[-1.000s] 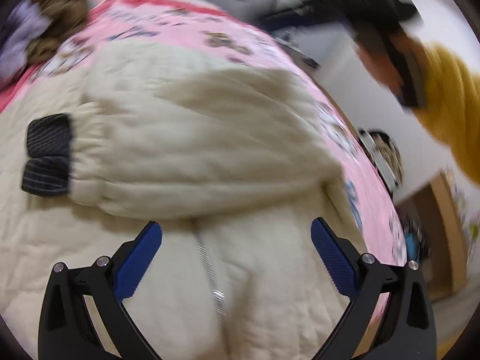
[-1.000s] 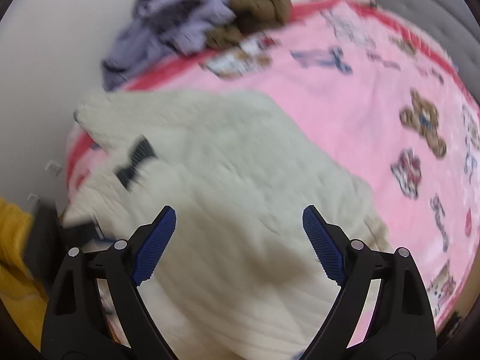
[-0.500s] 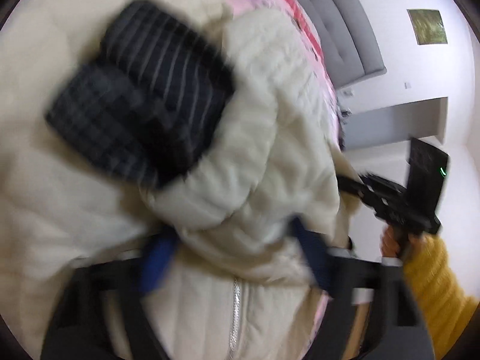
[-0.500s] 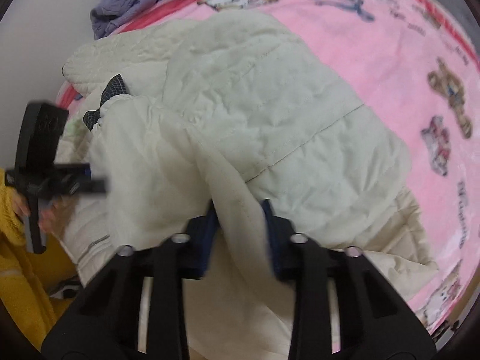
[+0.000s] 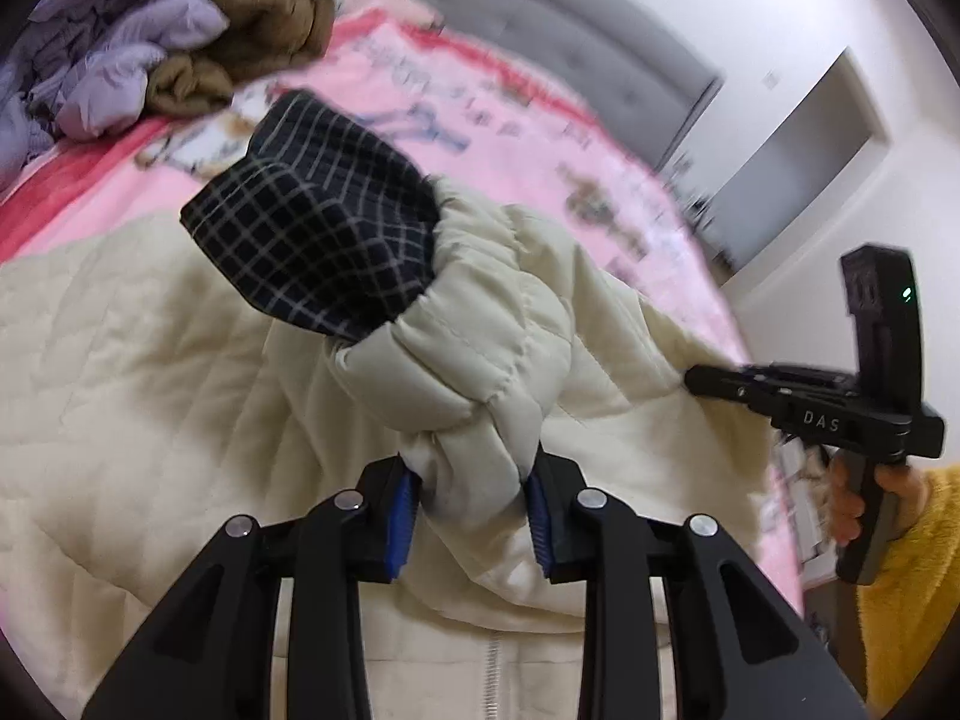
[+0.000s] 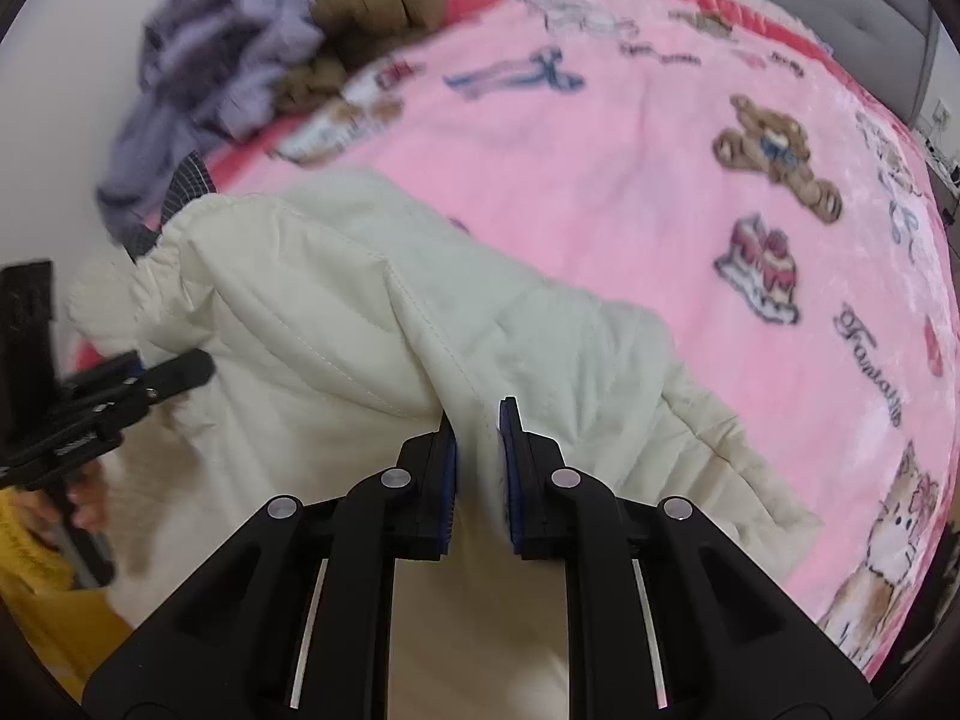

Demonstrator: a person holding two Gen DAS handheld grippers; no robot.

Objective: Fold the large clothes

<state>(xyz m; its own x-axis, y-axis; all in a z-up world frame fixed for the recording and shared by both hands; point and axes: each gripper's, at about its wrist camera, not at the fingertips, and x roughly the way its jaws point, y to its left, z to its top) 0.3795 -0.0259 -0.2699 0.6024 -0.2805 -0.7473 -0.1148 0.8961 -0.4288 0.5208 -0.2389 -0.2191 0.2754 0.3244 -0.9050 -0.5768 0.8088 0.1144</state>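
Observation:
A cream quilted jacket (image 5: pixel 138 372) lies spread on a bed. Its sleeve (image 5: pixel 480 360) ends in a dark checked cuff (image 5: pixel 318 240) and is bunched up and raised. My left gripper (image 5: pixel 471 498) has its blue pads pressed on that bunched sleeve, and the jaws are still closing. In the right wrist view, my right gripper (image 6: pixel 478 432) pinches a raised fold of the jacket (image 6: pixel 300 300), its jaws also closing. Each gripper shows in the other's view: the right gripper (image 5: pixel 699 381) at the jacket's right edge, the left gripper (image 6: pixel 192 367) at the far left.
A pink printed blanket (image 6: pixel 630 180) covers the bed. A pile of lilac and brown clothes (image 5: pixel 156 42) sits at its far left corner. A grey headboard (image 5: pixel 540 24) stands behind. A hand in a yellow sleeve (image 5: pixel 912 588) holds the right gripper's handle.
Both grippers went from wide open to closed on the jacket. The left one has gathered the sleeve and raised it, cuff up. The right one came down and pinched a fold.

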